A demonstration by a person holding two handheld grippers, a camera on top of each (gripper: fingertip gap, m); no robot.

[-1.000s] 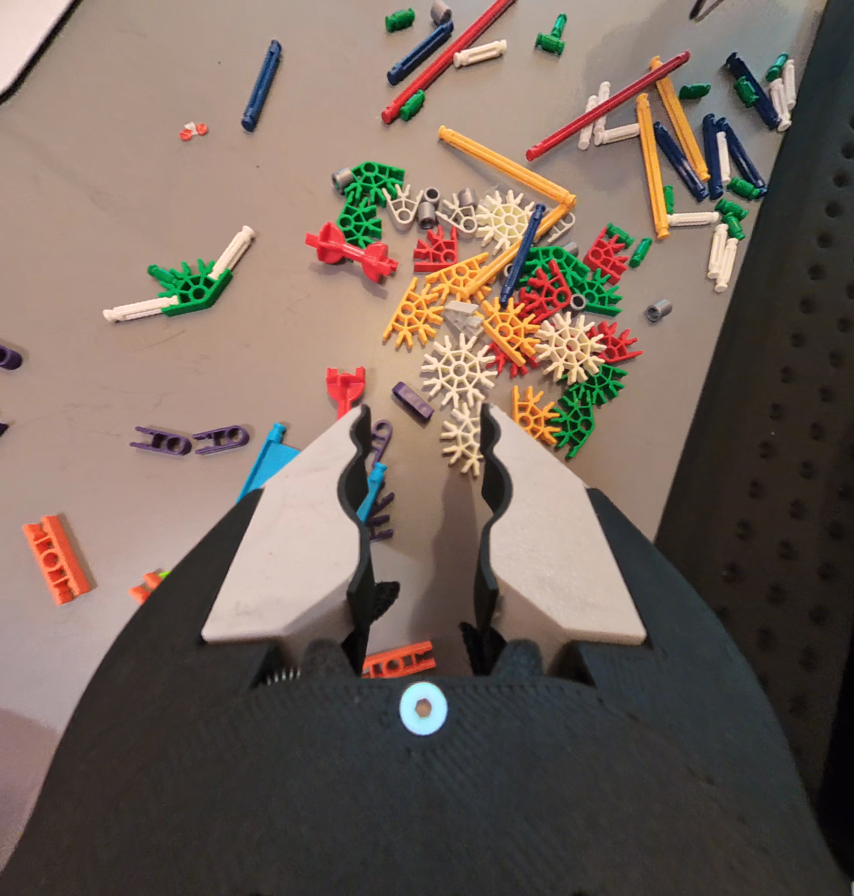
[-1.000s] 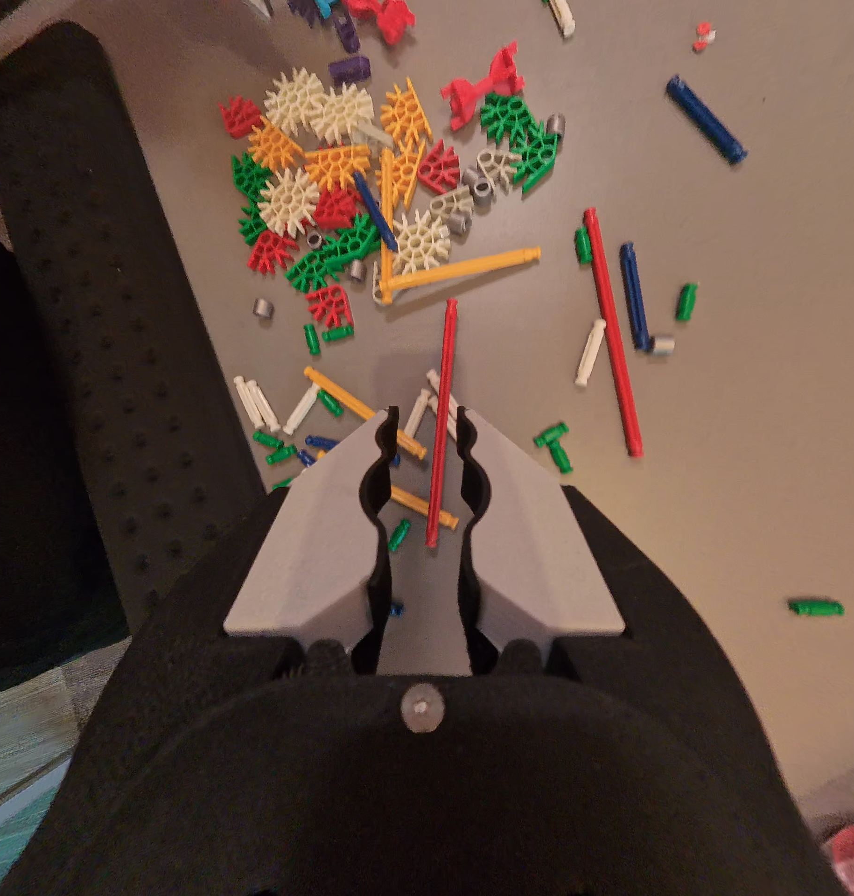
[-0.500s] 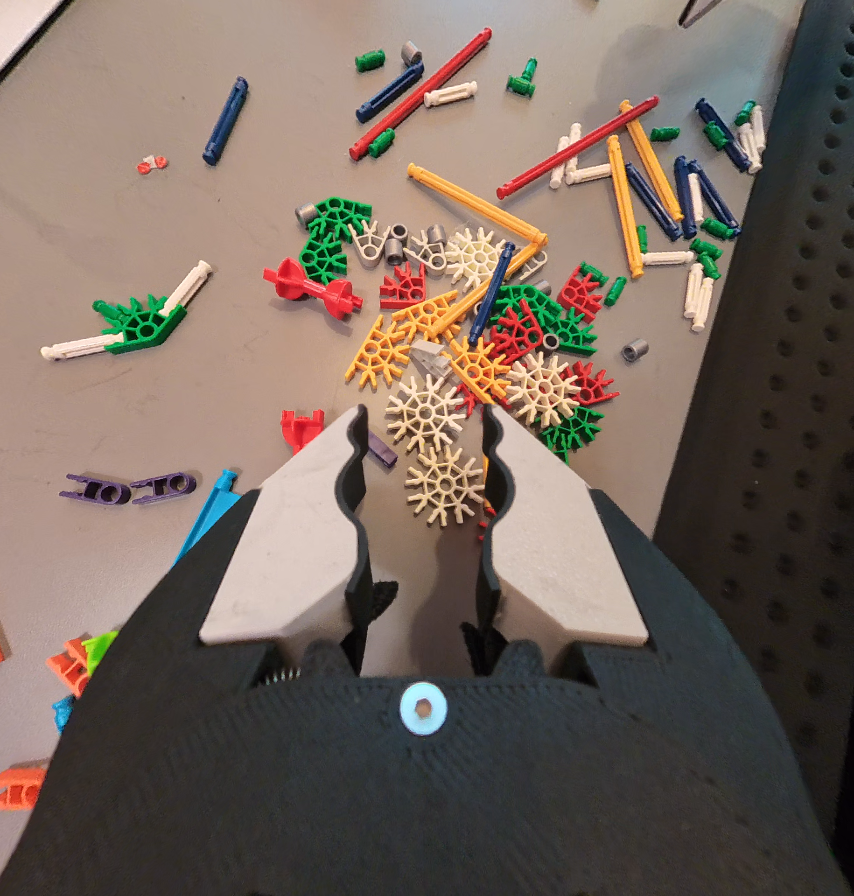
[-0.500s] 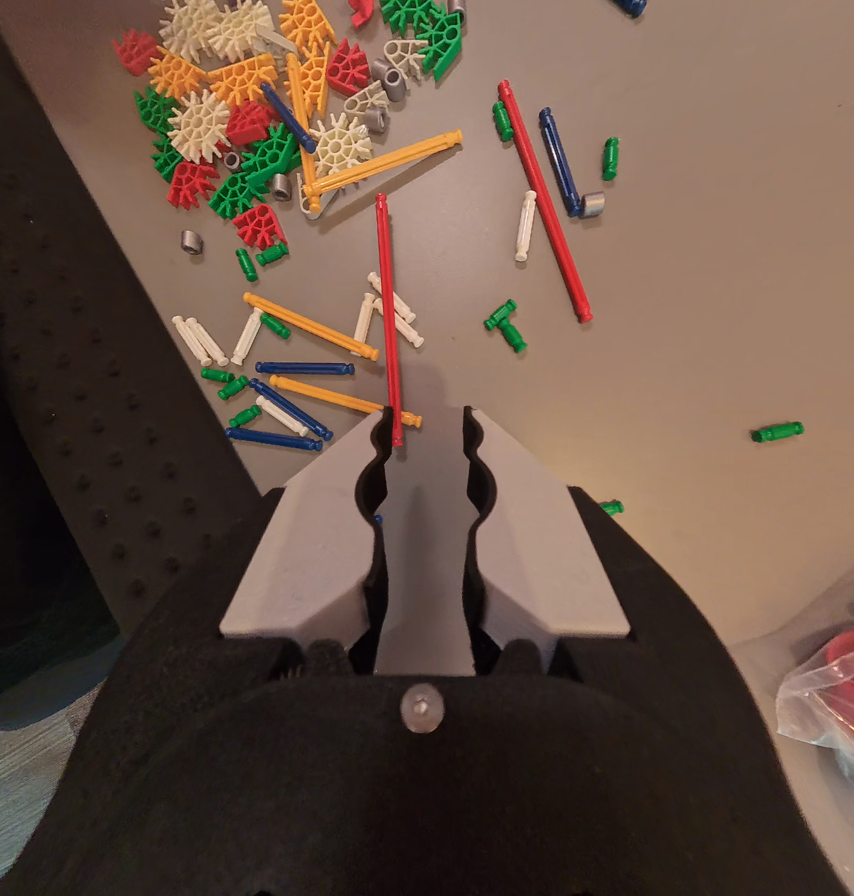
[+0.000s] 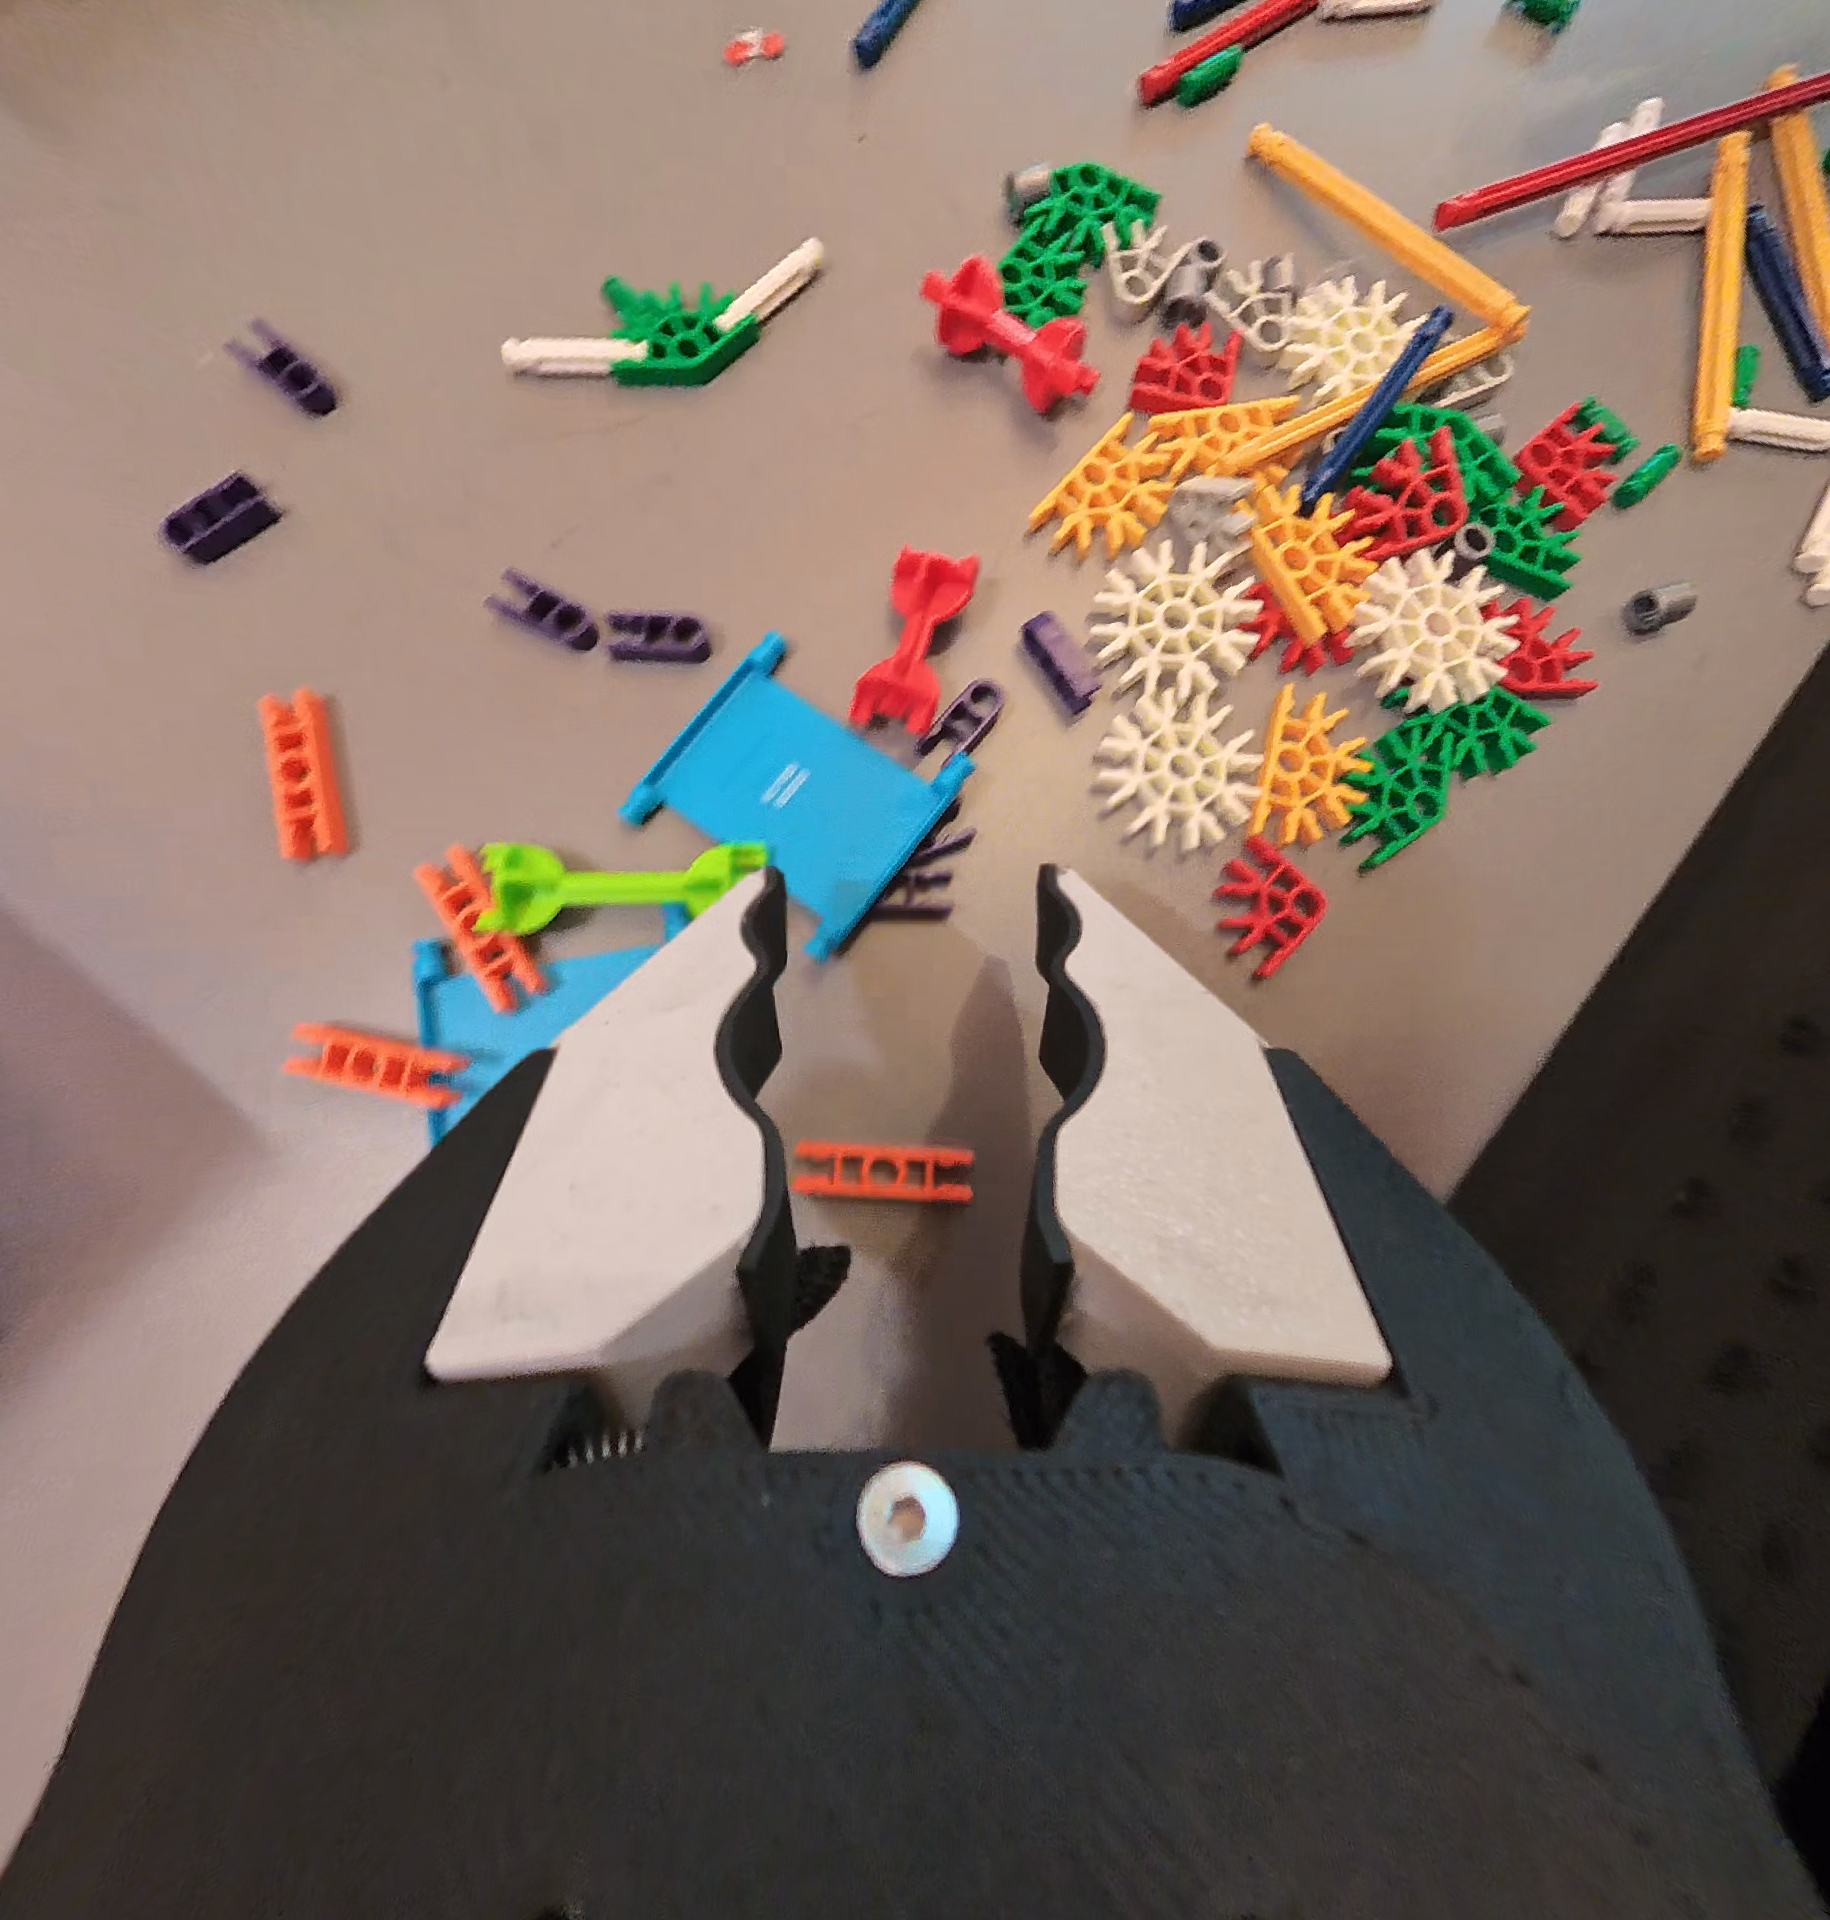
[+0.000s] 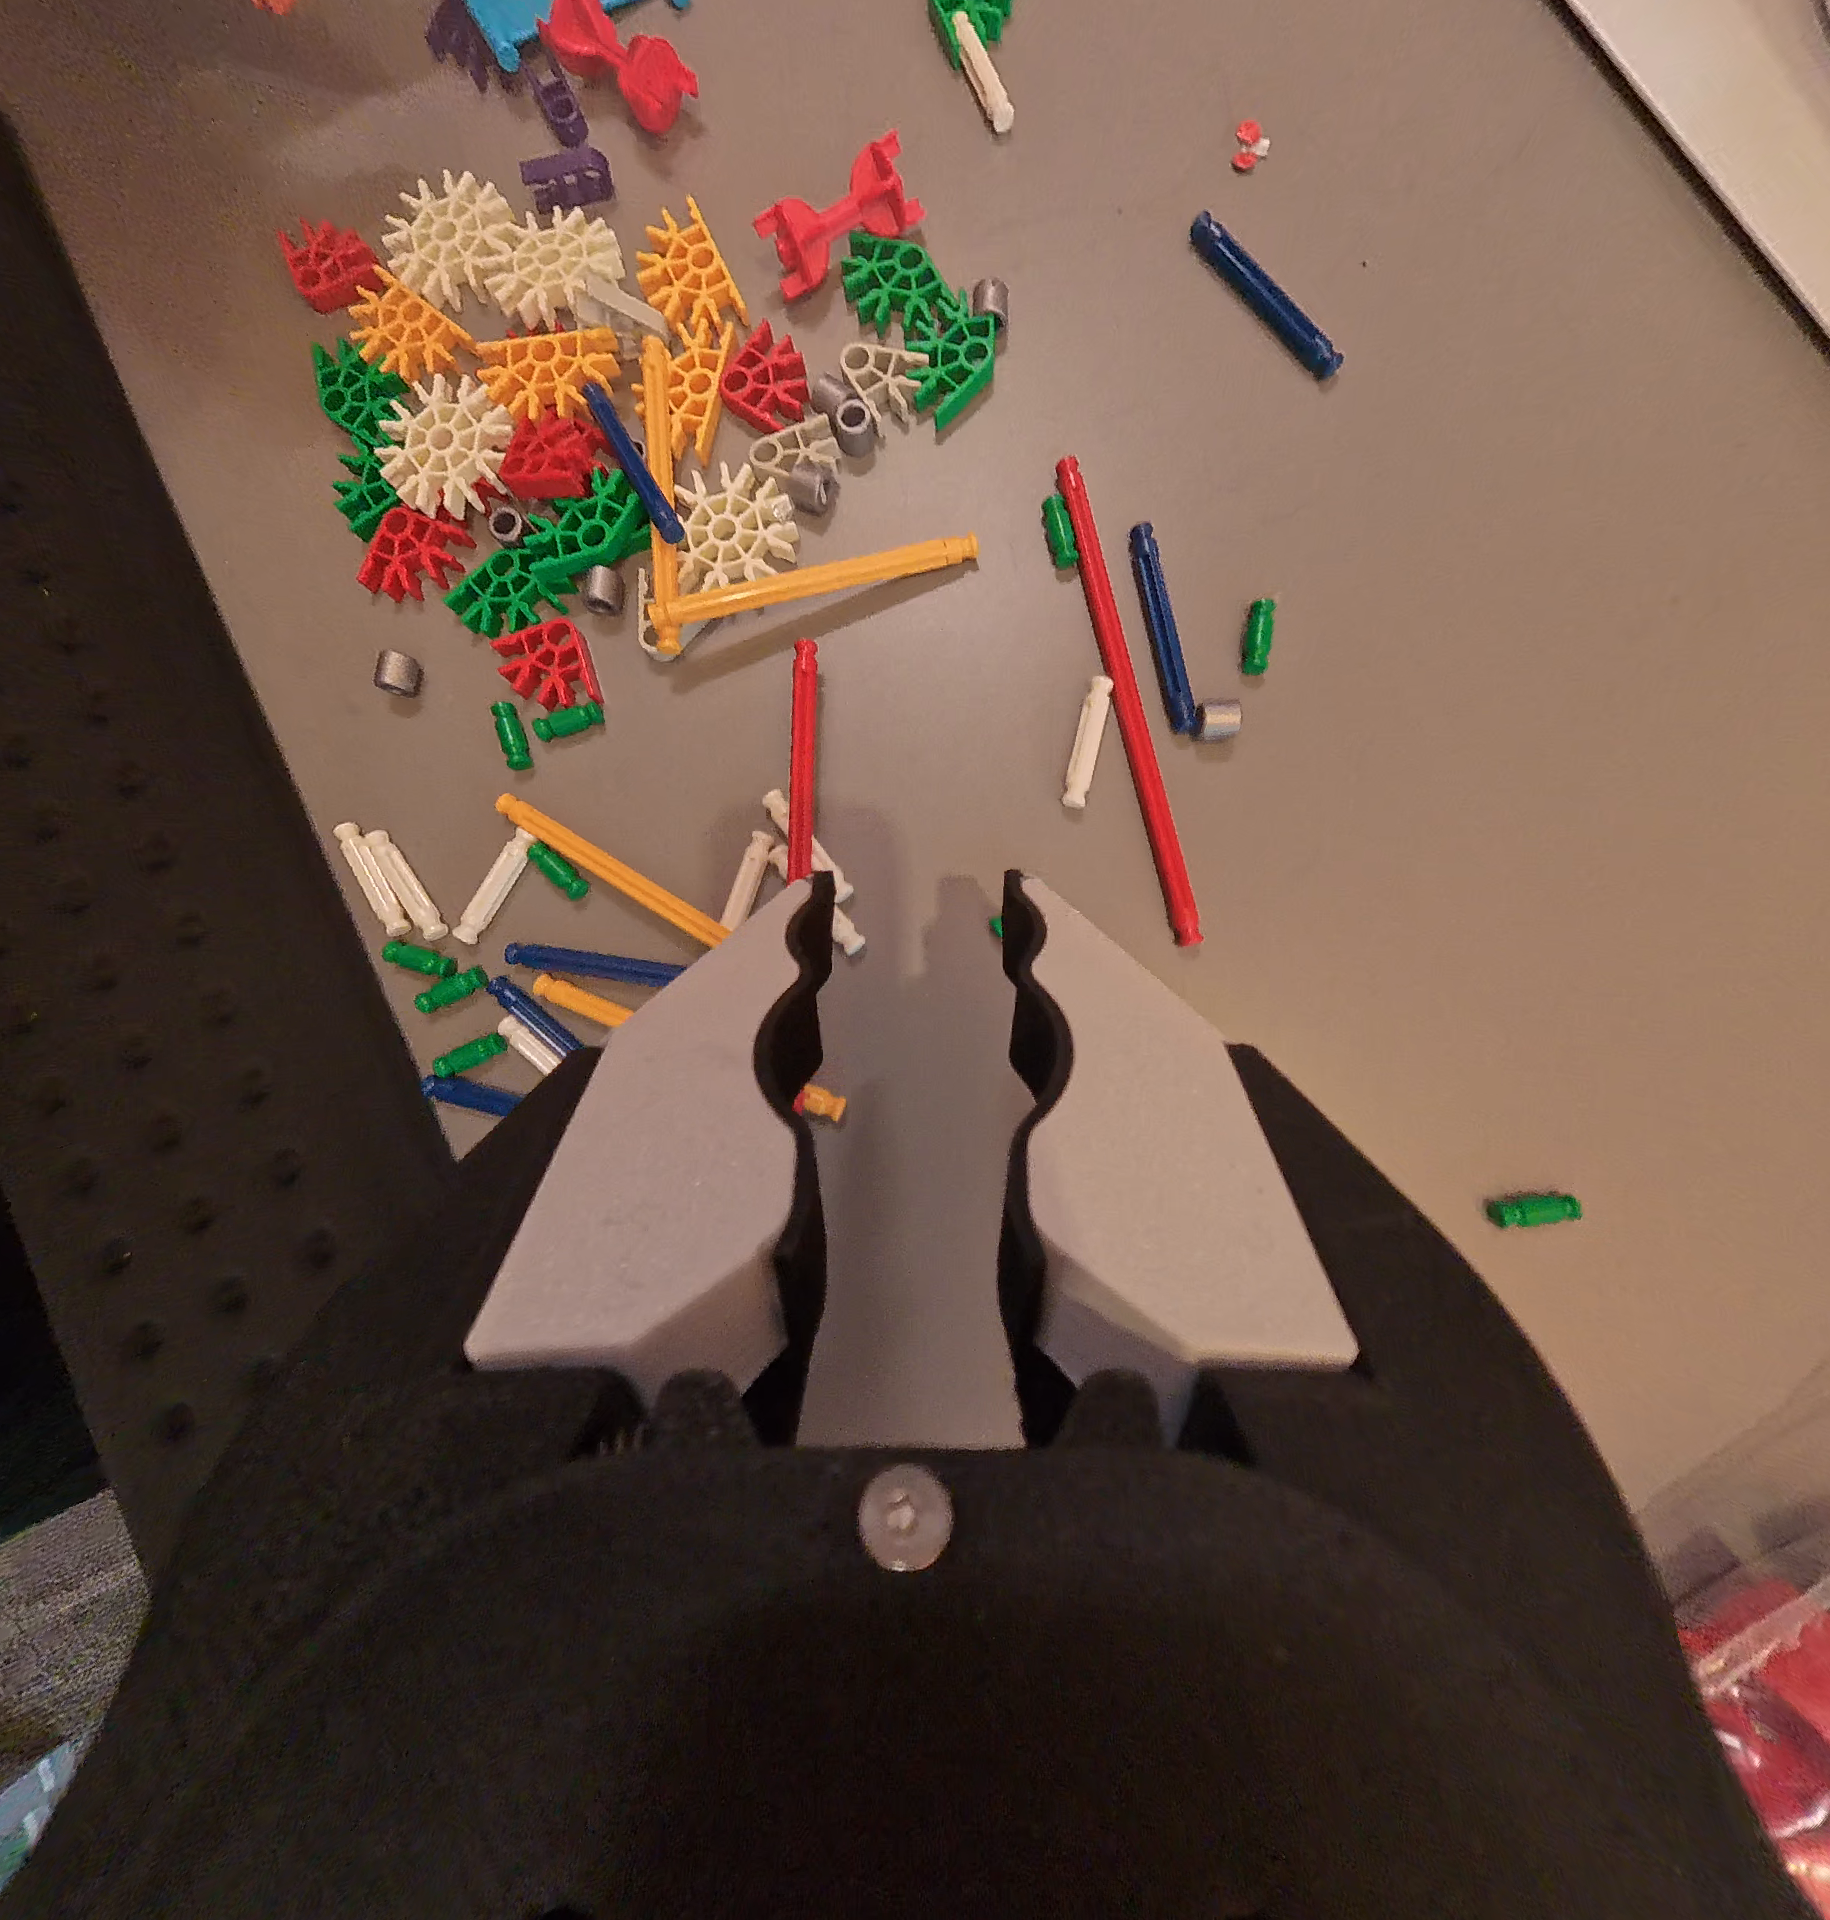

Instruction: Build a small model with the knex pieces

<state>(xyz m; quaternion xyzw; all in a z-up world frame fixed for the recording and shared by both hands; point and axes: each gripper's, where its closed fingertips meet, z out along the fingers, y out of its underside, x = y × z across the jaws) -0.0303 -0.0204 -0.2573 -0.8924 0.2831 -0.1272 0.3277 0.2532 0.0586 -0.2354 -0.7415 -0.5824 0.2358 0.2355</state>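
My left gripper [image 5: 906, 891] is open and empty above a grey table [image 5: 475, 208]. An orange ladder-shaped piece [image 5: 883, 1171] lies on the table between its fingers. A blue flat panel [image 5: 797, 790] and a lime green rod [image 5: 620, 886] lie just ahead to the left. A pile of white, yellow, red and green connectors [image 5: 1306, 582] lies ahead to the right. My right gripper [image 6: 916, 894] is open and empty. A red rod [image 6: 803, 758] lies just ahead of its left finger, with a longer red rod [image 6: 1127, 701] to the right. The connector pile [image 6: 599, 416] lies farther ahead.
A black perforated chair back [image 5: 1742, 1039] stands along the table's right edge in the left wrist view and on the left in the right wrist view [image 6: 111, 831]. Loose yellow, blue, white and green rods [image 6: 537, 935] lie near it. A clear bag with red contents [image 6: 1794, 1683] sits lower right. The gap from one gripper's tips to the other's is roughly 30 centimeters. To the longer red rod [image 6: 1127, 701]: right tips about 8 centimeters, left tips about 30 centimeters.
The left gripper has drawn back and swung left, bringing the blue panel, lime rod and orange pieces into view. The right gripper has shifted so the red rod lies ahead of its left finger.
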